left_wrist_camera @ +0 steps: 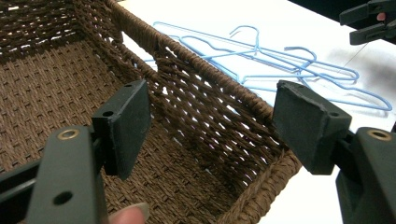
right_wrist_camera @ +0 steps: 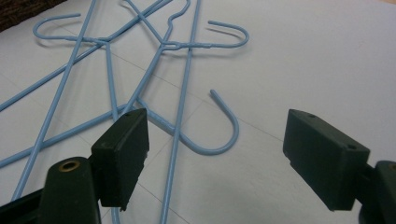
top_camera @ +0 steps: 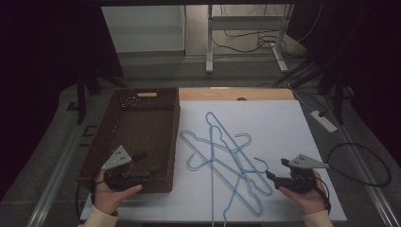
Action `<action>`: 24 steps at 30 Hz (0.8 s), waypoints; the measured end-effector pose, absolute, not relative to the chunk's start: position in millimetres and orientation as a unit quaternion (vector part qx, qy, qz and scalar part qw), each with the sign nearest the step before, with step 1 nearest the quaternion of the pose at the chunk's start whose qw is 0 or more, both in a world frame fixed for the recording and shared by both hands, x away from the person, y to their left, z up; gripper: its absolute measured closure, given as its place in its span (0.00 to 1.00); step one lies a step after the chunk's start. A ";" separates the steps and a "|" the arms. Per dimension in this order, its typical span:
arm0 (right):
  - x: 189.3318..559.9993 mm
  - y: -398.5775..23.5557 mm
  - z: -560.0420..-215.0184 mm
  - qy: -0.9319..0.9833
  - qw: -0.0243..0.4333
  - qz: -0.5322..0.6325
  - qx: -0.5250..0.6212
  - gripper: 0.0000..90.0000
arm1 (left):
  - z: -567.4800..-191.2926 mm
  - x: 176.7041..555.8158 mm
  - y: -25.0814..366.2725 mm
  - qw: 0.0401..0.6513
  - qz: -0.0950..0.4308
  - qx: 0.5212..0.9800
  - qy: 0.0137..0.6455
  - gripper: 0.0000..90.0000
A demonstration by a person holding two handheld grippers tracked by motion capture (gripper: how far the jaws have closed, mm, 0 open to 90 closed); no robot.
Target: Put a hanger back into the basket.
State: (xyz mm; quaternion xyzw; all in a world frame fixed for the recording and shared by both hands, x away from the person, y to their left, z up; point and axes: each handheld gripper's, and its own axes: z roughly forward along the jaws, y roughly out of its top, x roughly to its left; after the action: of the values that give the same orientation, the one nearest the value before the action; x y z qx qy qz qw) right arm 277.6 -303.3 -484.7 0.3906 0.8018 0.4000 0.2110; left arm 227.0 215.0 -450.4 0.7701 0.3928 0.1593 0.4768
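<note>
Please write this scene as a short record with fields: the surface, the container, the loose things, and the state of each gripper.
surface: white table top
container: brown woven basket, on the left side of the table, nothing seen inside
loose things: blue wire hangers, several, crossed over each other in a flat pile on the table right of the basket
left gripper: open, nothing held, over the basket's near end
right gripper: open, nothing held, beside the pile, facing a hanger hook

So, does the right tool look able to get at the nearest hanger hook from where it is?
Probably yes: the right tool is open, facing the hanger hook on bare white tabletop, with nothing between.
</note>
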 end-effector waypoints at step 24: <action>278.8 -277.3 -472.2 0.823 0.215 0.374 0.370 0.35 | -447.4 225.9 215.5 0.478 0.160 0.769 0.393 0.32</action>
State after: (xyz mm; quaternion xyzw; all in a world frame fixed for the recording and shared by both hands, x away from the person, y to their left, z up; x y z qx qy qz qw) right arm 278.8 -277.3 -472.2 0.3699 0.8229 0.3741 0.2146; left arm 225.9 215.5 -447.4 0.7694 0.3931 0.1597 0.4776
